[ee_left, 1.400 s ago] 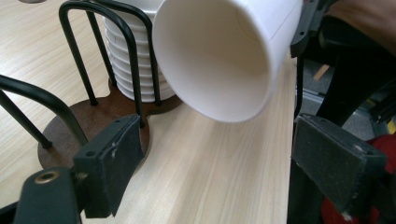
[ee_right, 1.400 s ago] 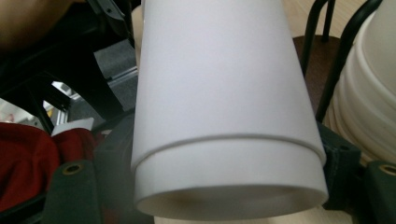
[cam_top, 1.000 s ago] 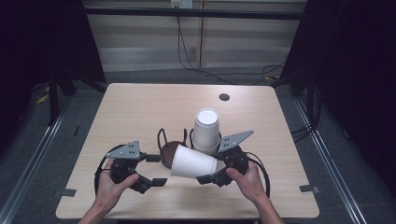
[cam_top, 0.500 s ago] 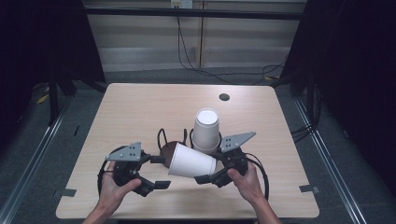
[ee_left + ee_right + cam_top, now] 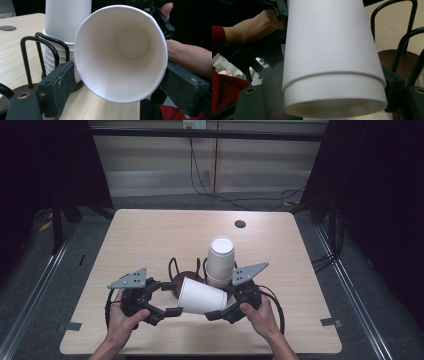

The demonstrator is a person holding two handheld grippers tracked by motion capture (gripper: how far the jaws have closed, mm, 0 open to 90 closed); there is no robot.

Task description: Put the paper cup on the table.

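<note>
Just in front of the wire cup rack (image 5: 186, 270), a white paper cup (image 5: 201, 296) lies sideways betw. both grippers. Right gripper (image 5: 220, 309) clamps its base end; left gripper (image 5: 172, 299) jaws just widened, flanking the rim w/o pressing. One cup is pulled off the upside-down cup stack (image 5: 220, 260); setting it down is left.

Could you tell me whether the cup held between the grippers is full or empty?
Empty: the left gripper view looks straight into the cup and shows its bare white bottom.

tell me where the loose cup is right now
In the high view the cup lies sideways between both claws near the table's front edge, just in front of the cup stack.
</note>
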